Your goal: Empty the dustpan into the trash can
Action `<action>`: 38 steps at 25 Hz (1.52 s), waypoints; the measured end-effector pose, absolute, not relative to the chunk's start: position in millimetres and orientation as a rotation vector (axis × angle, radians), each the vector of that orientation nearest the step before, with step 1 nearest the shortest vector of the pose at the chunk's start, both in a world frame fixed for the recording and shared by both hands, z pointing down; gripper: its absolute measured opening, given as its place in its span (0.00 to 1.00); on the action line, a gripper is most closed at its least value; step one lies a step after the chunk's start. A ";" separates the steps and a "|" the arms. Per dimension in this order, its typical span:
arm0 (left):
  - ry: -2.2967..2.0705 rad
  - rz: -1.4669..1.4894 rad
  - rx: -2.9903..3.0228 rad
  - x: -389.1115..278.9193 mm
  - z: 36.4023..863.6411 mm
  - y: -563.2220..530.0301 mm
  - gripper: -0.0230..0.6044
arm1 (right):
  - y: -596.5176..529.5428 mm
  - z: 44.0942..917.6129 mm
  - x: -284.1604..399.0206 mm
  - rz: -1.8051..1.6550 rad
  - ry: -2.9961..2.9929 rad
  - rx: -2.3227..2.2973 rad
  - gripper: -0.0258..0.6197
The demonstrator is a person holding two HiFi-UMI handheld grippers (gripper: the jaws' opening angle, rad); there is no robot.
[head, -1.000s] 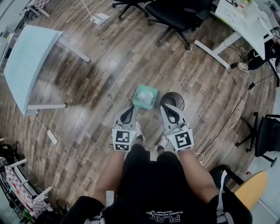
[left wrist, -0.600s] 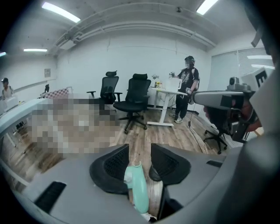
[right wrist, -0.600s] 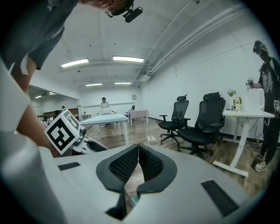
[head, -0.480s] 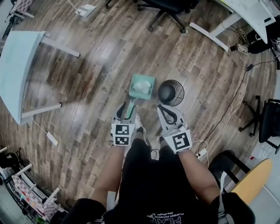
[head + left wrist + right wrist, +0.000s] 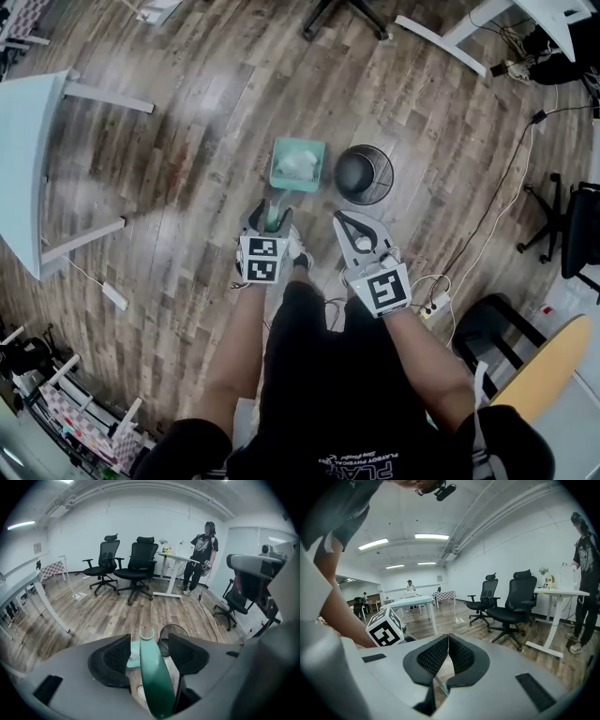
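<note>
One dustpan (image 5: 298,165), one trash can (image 5: 364,174); left gripper (image 5: 270,214) just opened around the handle (image 5: 152,672), right gripper (image 5: 348,222) closed.

Black T-shirt (image 5: 356,412) (white chest print), black short sleeves (image 5: 183,448), white shoes (image 5: 300,255)

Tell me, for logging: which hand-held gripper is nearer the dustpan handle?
Left hand-held gripper: jaws, just opened, straddle the dustpan handle. Right hand-held gripper is off to its side, shut.

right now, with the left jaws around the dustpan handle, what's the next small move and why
Probably close the left gripper on the green handle. Its jaws have just been opening and stand apart either side of the handle, not pressing it. The dustpan sits on the floor beside the trash can, white litter in it.
</note>
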State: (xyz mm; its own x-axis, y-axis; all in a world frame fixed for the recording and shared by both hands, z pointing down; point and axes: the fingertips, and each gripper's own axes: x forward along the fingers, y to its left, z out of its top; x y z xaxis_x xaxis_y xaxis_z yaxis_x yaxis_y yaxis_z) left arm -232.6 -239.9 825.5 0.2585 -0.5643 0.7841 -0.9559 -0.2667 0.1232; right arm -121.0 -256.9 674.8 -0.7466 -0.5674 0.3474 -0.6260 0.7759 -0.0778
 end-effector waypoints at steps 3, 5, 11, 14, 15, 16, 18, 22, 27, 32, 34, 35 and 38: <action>-1.353 0.836 1.893 -231.7 838.4 -241.3 0.43 | -256.1 688.5 -116.6 0.302 -2.634 0.945 0.08; -1.340 0.859 1.867 -231.4 847.7 -240.5 0.43 | -257.6 695.1 -111.1 0.337 -2.610 0.993 0.08; -1.341 0.888 1.790 -230.9 865.9 -243.6 0.40 | -263.6 699.3 -107.8 0.364 -2.603 1.045 0.08; -1.338 0.902 1.773 -228.0 869.9 -241.0 0.35 | -261.5 701.7 -101.7 0.395 -2.582 1.052 0.08; -1.344 0.905 1.764 -228.9 871.8 -240.2 0.32 | -260.9 702.9 -99.3 0.405 -2.574 1.054 0.08; -1.353 0.906 1.755 -230.5 872.5 -240.1 0.29 | -260.1 703.9 -97.2 0.411 -2.568 1.055 0.08; -1.372 0.905 1.737 -234.3 870.8 -240.5 0.24 | -257.9 705.3 -93.6 0.416 -2.567 1.059 0.08; -1.396 0.926 1.727 -236.3 870.9 -240.5 0.21 | -254.7 707.1 -86.5 0.412 -2.569 1.066 0.08; -1.420 0.967 1.720 -236.9 872.7 -237.5 0.20 | -249.9 706.1 -80.5 0.420 -2.565 1.065 0.08; -1.441 0.984 1.710 -237.4 871.2 -225.0 0.19 | -239.4 702.9 -71.2 0.422 -2.561 1.049 0.08; -1.455 0.978 1.703 -237.4 866.3 -219.7 0.19 | -236.4 701.1 -65.9 0.415 -2.564 1.048 0.08; -1.464 0.976 1.703 -238.4 863.8 -216.6 0.19 | -235.1 700.0 -63.9 0.404 -2.568 1.048 0.08; -1.485 0.973 1.699 -242.7 853.9 -204.7 0.19 | -231.4 695.0 -60.2 0.366 -2.580 1.044 0.08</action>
